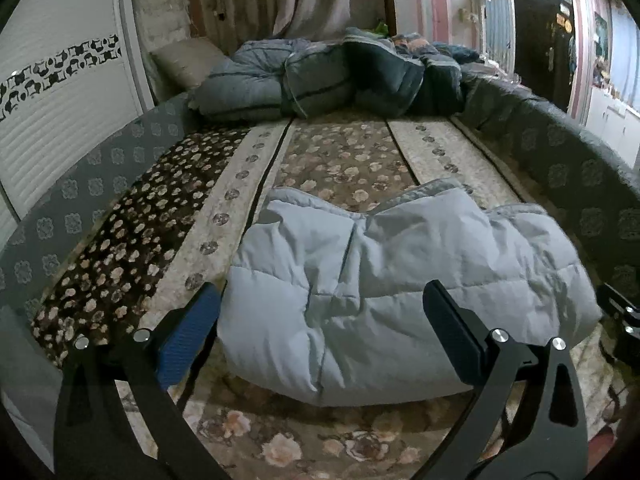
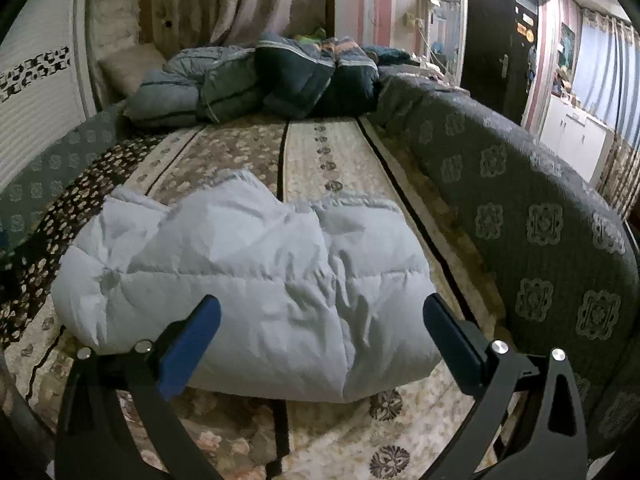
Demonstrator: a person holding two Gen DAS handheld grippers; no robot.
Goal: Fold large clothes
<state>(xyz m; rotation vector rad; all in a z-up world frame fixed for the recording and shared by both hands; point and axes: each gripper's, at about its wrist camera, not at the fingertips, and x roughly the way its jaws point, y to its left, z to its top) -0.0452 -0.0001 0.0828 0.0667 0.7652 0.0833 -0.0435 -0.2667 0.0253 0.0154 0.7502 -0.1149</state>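
Observation:
A light blue puffy quilted jacket (image 1: 400, 280) lies folded into a thick bundle on the floral bedspread (image 1: 340, 160); it also shows in the right wrist view (image 2: 248, 280). My left gripper (image 1: 322, 336) is open and empty, hovering just in front of the bundle's near left part. My right gripper (image 2: 322, 340) is open and empty, in front of the bundle's near right part. Part of the right gripper (image 1: 620, 316) shows at the right edge of the left wrist view. Neither gripper holds the jacket.
A pile of dark blue and grey padded clothes (image 1: 328, 76) lies at the far end of the bed, also seen in the right wrist view (image 2: 256, 76). A grey patterned padded side (image 2: 540, 220) runs along the right. A pillow (image 1: 188, 60) and white wardrobe (image 1: 60, 100) stand left.

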